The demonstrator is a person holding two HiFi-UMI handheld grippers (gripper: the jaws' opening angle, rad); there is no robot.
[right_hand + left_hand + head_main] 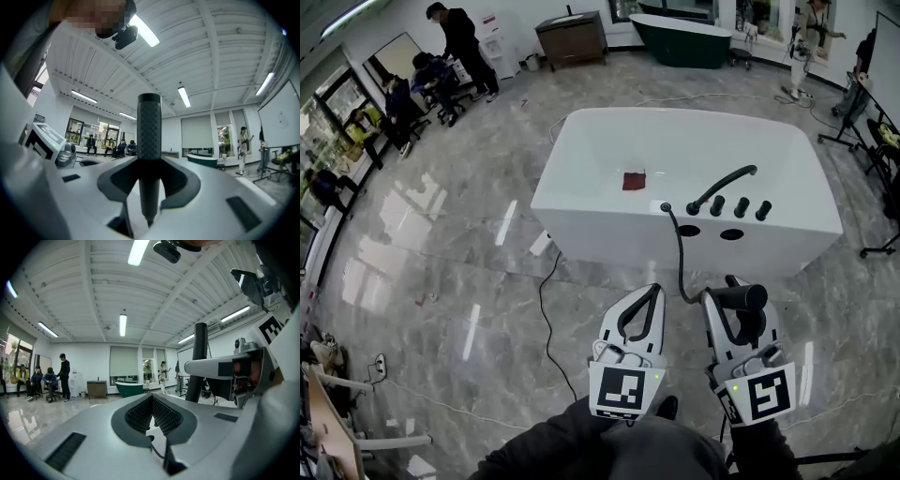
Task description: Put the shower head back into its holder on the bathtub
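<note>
- The black shower head stands upright in the right gripper, whose jaws are clamped on its handle, near the white bathtub.
- Its hose runs to the tub's rim.
- The left gripper has its jaws pressed together, holding nothing.

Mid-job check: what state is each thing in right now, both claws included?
Left claw: shut, nothing between the jaws.
Right claw: shut on the shower head.
Shower head: out of its holder, held over the floor in front of the tub.
Hose: runs from the tub deck to the shower head.
Deck holes: both empty.
Bathtub: no water visible.
Red cloth: lying on the tub floor.
Faucet spout: not running.
</note>
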